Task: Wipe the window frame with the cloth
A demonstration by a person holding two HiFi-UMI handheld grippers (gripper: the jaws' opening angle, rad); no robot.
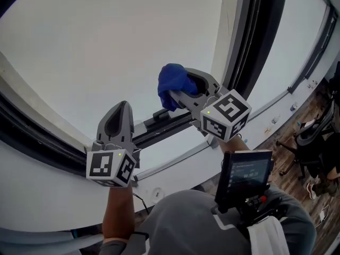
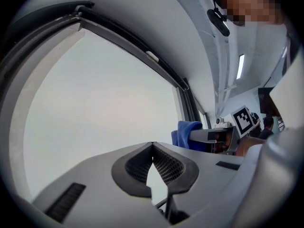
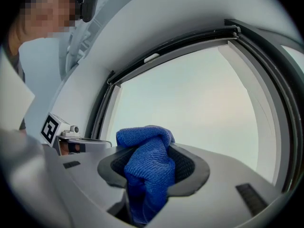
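room: you stand at a large window, pale glass (image 1: 106, 47) filling most of the head view, the dark window frame (image 1: 254, 36) running up on the right and along the bottom, and a white ledge (image 1: 37, 195) below it. an office chair (image 1: 313, 137) stands on the wood floor far right.
right gripper: your right gripper (image 1: 183, 89) pinches the blue cloth (image 1: 172, 81) between its jaws. the cloth is bunched, one lump sticking out past the tips and the rest stuffed down between them.
cloth position: it is up in front of the glass, near the corner where the upright bar meets the bottom rail. whether it touches glass or frame cannot be told.
left gripper: your left gripper (image 1: 122, 108) has its jaws pressed together at the tips with nothing between them, and it sits just above the bottom rail.
risk, snag: a small dark fitting (image 1: 159, 113) sits on the rail close to the cloth, and dragging along there could catch the cloth and pull it out of the jaws.
risk, scrape: only a small lump covers the tips, so pressing hard could bring bare plastic onto the frame.
risk, bump: the left gripper is near enough to knock the rail.
writing: only the black square markers on the cubes. the chest screen (image 1: 247, 169) shows lines too blurred to read.
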